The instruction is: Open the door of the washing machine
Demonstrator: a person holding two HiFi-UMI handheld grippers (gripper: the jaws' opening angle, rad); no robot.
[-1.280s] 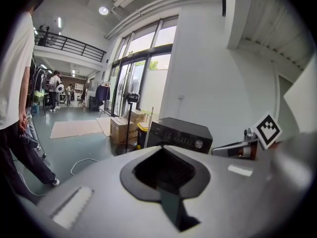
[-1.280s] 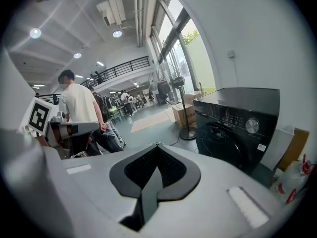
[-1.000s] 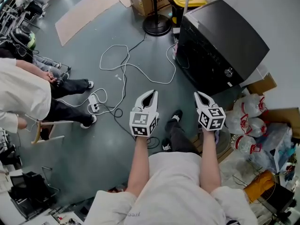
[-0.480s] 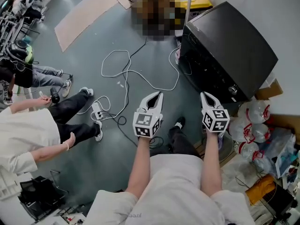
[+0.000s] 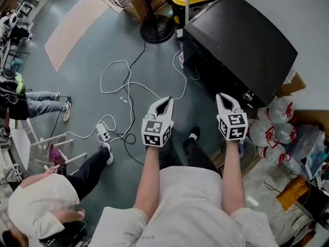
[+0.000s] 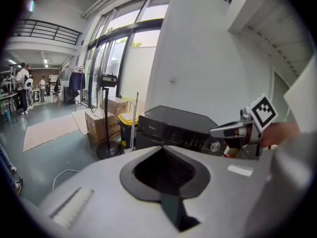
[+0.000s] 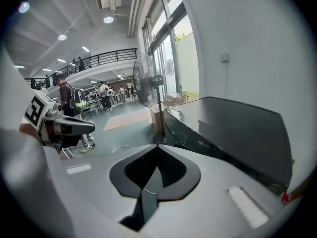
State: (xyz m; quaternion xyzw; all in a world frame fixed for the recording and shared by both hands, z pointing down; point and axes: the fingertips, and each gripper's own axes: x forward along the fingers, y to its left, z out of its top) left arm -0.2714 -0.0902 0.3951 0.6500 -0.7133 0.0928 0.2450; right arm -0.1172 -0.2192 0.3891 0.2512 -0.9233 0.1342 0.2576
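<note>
the washing machine (image 5: 236, 40) is a black, boxy unit with a glossy flat top. it stands upright on the grey-green floor (image 5: 92, 60), its back near the white wall (image 5: 293, 4). in the head view it sits at the upper right, turned at an angle. a control strip (image 6: 173, 132) with small buttons runs along the upper front edge and ends in a round silver knob (image 5: 250, 94). the dark front face is seen too steeply to make out the door. no part of the machine stands open.
</note>
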